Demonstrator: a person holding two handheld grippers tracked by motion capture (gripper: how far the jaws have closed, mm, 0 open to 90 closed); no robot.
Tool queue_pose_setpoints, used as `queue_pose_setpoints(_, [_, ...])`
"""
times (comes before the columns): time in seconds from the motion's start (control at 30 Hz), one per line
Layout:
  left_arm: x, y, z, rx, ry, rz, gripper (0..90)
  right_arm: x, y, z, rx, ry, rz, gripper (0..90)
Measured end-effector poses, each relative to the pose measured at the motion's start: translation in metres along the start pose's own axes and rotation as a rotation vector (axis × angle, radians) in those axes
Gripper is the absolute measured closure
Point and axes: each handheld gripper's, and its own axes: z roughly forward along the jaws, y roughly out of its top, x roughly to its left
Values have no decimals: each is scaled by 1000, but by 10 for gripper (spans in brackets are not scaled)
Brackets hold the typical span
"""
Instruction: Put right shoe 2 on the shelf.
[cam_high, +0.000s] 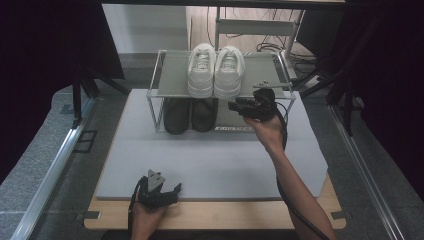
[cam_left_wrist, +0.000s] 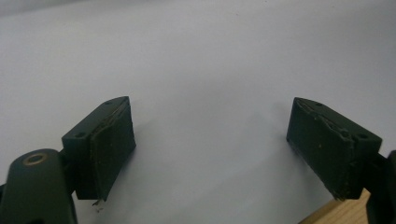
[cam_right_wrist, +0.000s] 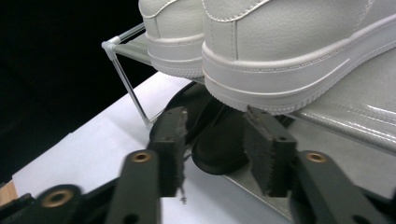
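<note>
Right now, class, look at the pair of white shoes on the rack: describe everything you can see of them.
The white shoes are a matching pair of low lace-up sneakers in what looks like grained leather, with thick stitched rubber-like soles. They stand upright, side by side, on the top shelf of the metal-framed rack, heels toward the person, overhanging its front edge slightly. A dark pair sits on the shelf below. The right gripper, jaws apart, is near the heels without touching them.

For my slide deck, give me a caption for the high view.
Right tongs open beside dark shoes under white sneakers; left tongs idle.
</note>
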Motion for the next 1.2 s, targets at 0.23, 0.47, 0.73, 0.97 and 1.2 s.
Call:
queue_pose_setpoints(0.23, [0, 0, 0, 2, 1, 2, 151, 0, -8, -9, 16, -26, -60, 410])
queue_pose_setpoints(0.47, [0, 0, 0, 6, 0, 2, 150, -2, -21, -15, 34, -45, -87, 316])
queue_pose_setpoints(0.73, [0, 0, 0, 4, 0, 0, 150, -7, -38, -25, 53, -58, -104, 255])
queue_pose_setpoints(0.97, [0, 0, 0, 4, 0, 0, 150, -12, -51, -35, 59, -64, -103, 210])
queue_pose_setpoints(1.2, [0, 0, 0, 5, 0, 0, 150, -15, -62, -46, 66, -74, -118, 148])
